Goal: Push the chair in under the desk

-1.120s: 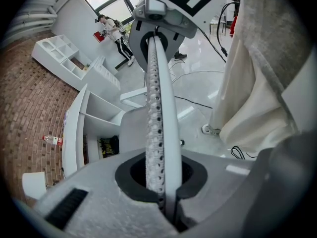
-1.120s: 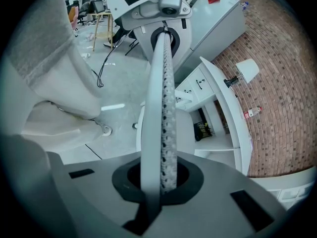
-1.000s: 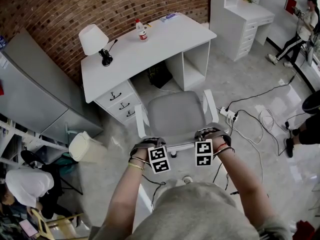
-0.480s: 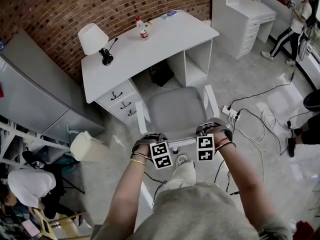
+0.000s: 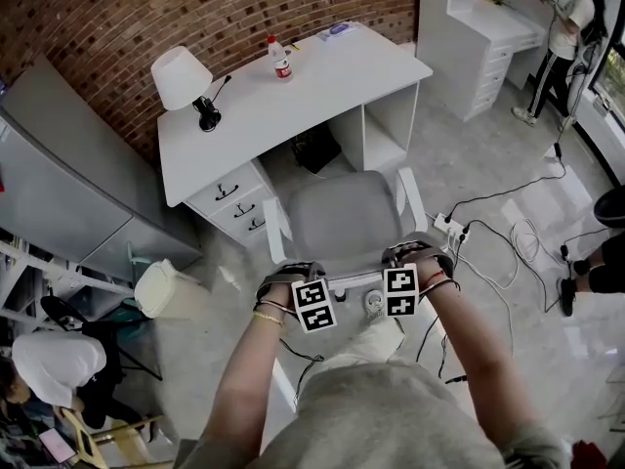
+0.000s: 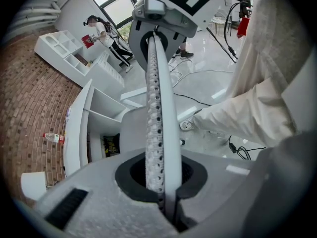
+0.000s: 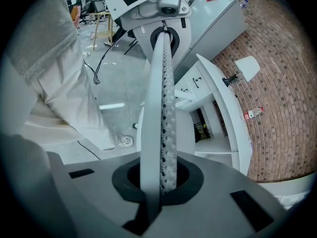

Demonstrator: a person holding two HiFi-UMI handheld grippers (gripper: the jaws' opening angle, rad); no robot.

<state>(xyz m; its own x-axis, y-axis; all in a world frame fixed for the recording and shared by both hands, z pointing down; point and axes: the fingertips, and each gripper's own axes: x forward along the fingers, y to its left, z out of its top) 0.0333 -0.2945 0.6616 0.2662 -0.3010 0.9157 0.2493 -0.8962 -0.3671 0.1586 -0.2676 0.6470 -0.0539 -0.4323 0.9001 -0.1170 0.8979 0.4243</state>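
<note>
left tool (image 5: 296, 279): clamped shut on the top edge of the chair (image 5: 342, 218) back, lower middle of the frame.
right tool (image 5: 408, 267): closed on the same thin edge, just to the right.
chair: centre of frame, seat facing the bench (image 5: 293, 101), front edge near the knee gap, not yet under it.
bench: upper middle, against the brick wall (image 5: 117, 18); 1 lamp (image 5: 183, 76) and 1 bottle (image 5: 279, 59) on top.
floor: cables (image 5: 508, 233) at right.
</note>
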